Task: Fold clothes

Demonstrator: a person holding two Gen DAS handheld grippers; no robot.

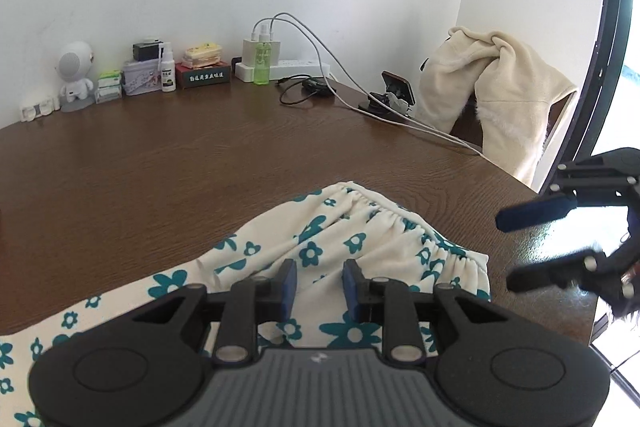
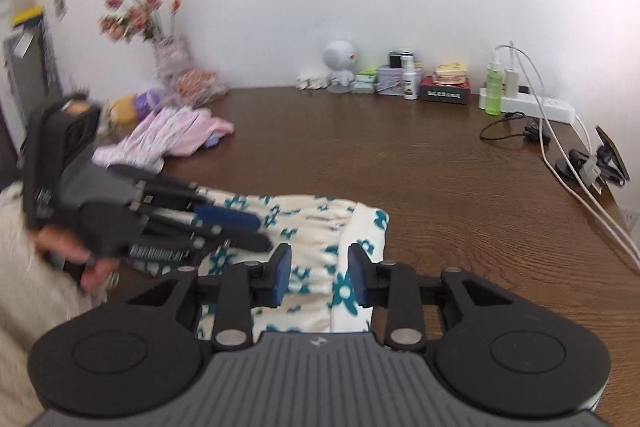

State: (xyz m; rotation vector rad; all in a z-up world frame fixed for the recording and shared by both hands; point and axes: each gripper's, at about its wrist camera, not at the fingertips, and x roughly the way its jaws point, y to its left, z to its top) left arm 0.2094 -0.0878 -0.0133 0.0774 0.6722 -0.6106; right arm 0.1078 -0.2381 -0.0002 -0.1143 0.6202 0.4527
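1. The flowered cloth (image 2: 316, 227) lies on the brown surface (image 2: 440, 187), its gathered band (image 1: 400, 223) at one end.
2. Both jaws are parted, gripping nothing: left gripper (image 1: 320, 277), right gripper (image 2: 319, 269).
3. We pinch cloth edges evenly beside the band.

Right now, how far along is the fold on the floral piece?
Done: the floral garment lies on the table, already doubled over near its gathered waistband. In hand: nothing; the left hand-held gripper and right hand-held gripper hover open over it. Left: grasp, further folds, then the pink clothes behind.
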